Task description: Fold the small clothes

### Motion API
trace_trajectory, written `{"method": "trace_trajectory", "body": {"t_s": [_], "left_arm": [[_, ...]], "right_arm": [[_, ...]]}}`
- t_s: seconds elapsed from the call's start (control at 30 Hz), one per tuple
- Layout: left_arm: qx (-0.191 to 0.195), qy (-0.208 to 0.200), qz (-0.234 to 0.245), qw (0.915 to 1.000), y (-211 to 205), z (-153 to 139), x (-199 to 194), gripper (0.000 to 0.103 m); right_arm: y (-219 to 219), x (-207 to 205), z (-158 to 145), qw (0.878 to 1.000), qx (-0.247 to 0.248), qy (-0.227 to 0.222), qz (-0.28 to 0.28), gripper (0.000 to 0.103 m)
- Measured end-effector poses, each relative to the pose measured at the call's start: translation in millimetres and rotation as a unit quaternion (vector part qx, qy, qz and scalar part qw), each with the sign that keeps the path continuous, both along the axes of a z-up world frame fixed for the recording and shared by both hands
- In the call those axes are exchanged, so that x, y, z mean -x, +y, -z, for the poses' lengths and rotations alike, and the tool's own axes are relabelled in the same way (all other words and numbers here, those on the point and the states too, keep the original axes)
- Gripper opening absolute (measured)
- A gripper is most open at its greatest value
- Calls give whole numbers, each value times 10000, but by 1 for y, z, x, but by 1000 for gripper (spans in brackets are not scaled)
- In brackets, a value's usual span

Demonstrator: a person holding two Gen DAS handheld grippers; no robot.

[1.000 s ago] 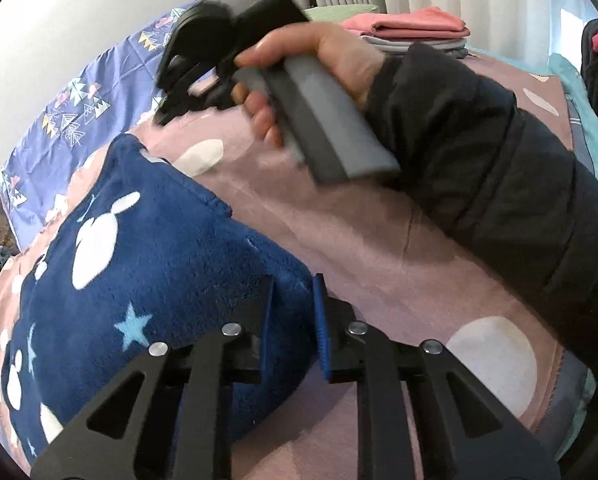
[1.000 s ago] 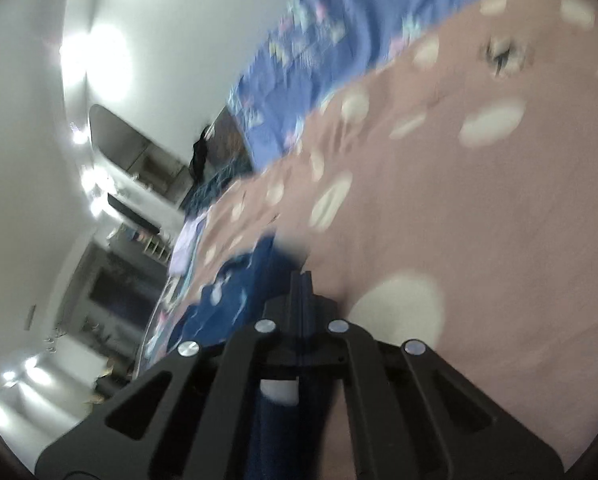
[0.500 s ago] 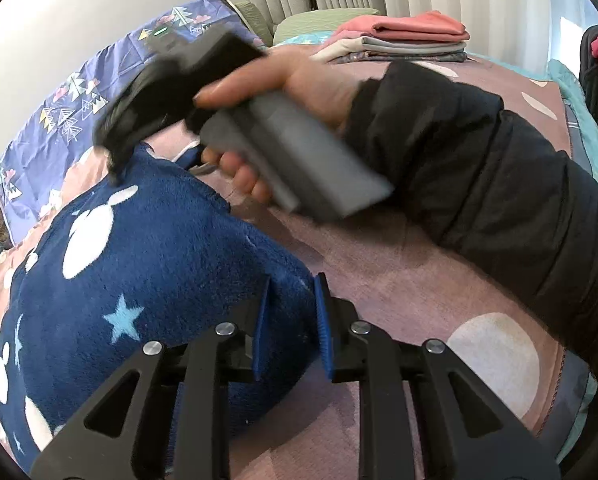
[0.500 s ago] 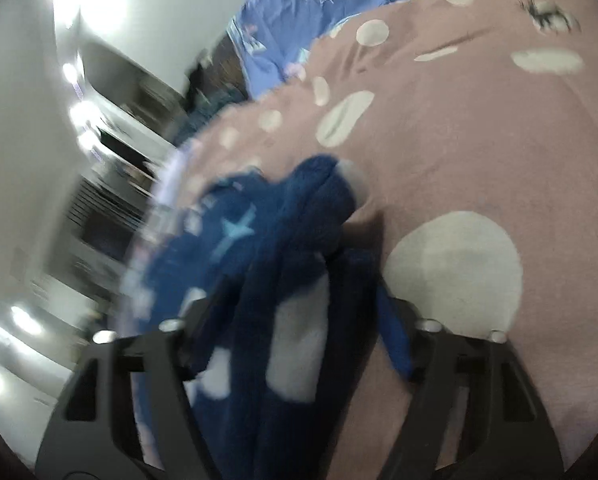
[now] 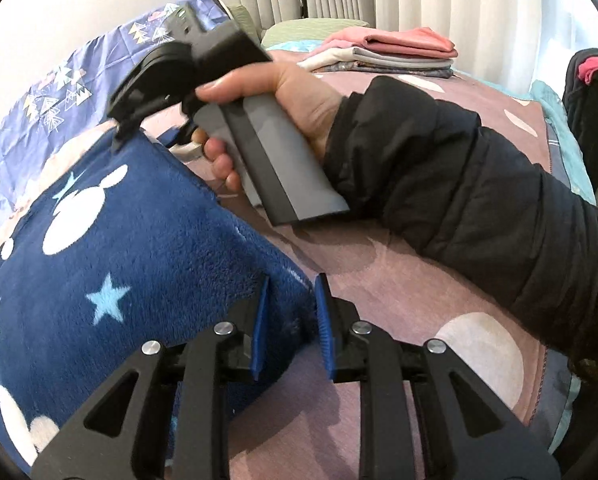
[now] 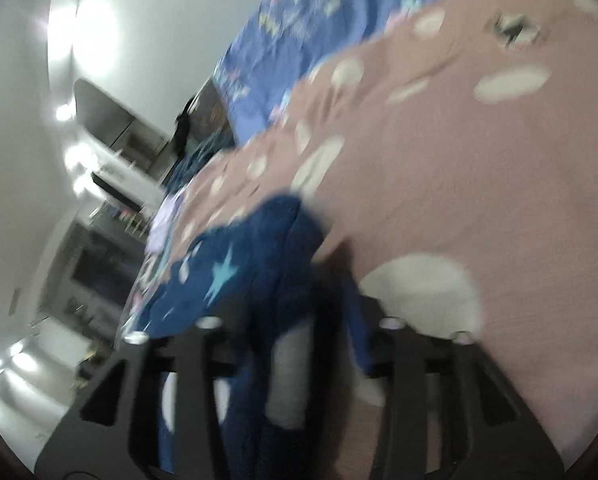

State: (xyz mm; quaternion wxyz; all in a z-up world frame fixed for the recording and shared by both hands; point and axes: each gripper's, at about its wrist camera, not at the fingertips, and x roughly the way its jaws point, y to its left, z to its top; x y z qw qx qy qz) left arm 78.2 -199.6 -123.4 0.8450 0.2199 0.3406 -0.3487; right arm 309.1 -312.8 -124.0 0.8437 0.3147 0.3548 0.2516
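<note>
A navy fleece garment (image 5: 119, 260) with white shapes and pale stars lies on the pink spotted bedspread (image 5: 419, 292). My left gripper (image 5: 291, 312) is shut on its near right corner, with the fabric pinched between the blue pads. At the garment's far edge sits my right gripper (image 5: 123, 136), held by a hand in a black sleeve (image 5: 479, 184). In the blurred right wrist view the right gripper (image 6: 303, 312) has its jaws opening. A fold of the navy garment (image 6: 235, 276) lies loose between them.
A stack of folded clothes (image 5: 391, 50), pink on top, sits at the far end of the bed near the curtains. A blue patterned sheet (image 5: 59, 92) runs along the wall side. A dark bag (image 5: 591, 112) stands at the right edge.
The right gripper came down from above the bed to the garment's far edge, and its jaws went from shut to spread. The left gripper kept its hold on the near corner.
</note>
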Motion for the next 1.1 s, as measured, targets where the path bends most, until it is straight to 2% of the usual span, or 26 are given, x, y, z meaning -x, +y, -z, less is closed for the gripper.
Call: {"method": "trace_trajectory", "body": {"t_s": [0.07, 0.1, 0.17, 0.27, 0.37, 0.47, 0.53, 0.63, 0.67, 0.7, 0.73, 0.8, 0.83, 0.87, 0.97, 1.03, 1.1], "left_arm": [[16, 6, -15, 10000, 2, -1, 0, 25], [30, 48, -25, 10000, 4, -3, 2, 30], [5, 45, -28, 10000, 8, -6, 7, 35], [-104, -116, -111, 9998, 23, -15, 19, 36], [-54, -301, -530, 9981, 63, -29, 30, 38], [205, -281, -1303, 9909, 127, -40, 36, 48], [419, -133, -1944, 9799, 183, -42, 40, 49], [752, 42, -2940, 9528, 266, -39, 52, 49], [871, 64, -3235, 9422, 291, -38, 57, 49], [1056, 90, -3600, 9269, 323, -36, 64, 49], [1220, 120, -3833, 9155, 346, -35, 67, 49], [1642, 226, -4194, 8925, 389, -32, 75, 48], [1781, 261, -4254, 8869, 402, -31, 75, 48], [1878, 272, -4263, 8845, 411, -30, 74, 48], [1955, 238, -4062, 8923, 420, -27, 67, 48], [2106, 277, -3883, 8967, 424, -24, 58, 48], [2266, 300, -3767, 8977, 427, -20, 53, 48]], "right_arm": [[-9, 5, 2, 10000, -50, -25, 59, 52], [-12, 3, 4, 9998, -186, 19, 37, 50], [-12, 1, 10, 9996, -269, 60, 28, 50], [-1, 5, 6, 9999, -125, 0, -8, 52], [13, 4, 4, 9999, 73, -102, -13, 57], [18, 8, 4, 9994, 316, -161, 61, 63], [26, 12, 3, 9976, 628, -288, 105, 66], [27, 28, 1, 9941, 915, -396, 438, 68], [25, 33, 0, 9934, 894, -407, 585, 68], [18, 46, -1, 9913, 866, -410, 906, 68], [15, 54, -3, 9887, 904, -402, 1130, 68], [13, 74, -13, 9807, 1195, -413, 1490, 70], [18, 86, -22, 9772, 1406, -485, 1518, 70], [24, 96, -30, 9747, 1557, -587, 1493, 67], [79, 144, -71, 9583, 2210, -1383, 1168, 66], [139, 179, -95, 9386, 2713, -2043, 603, 67], [209, 211, -104, 9116, 3166, -2618, -112, 71]]}}
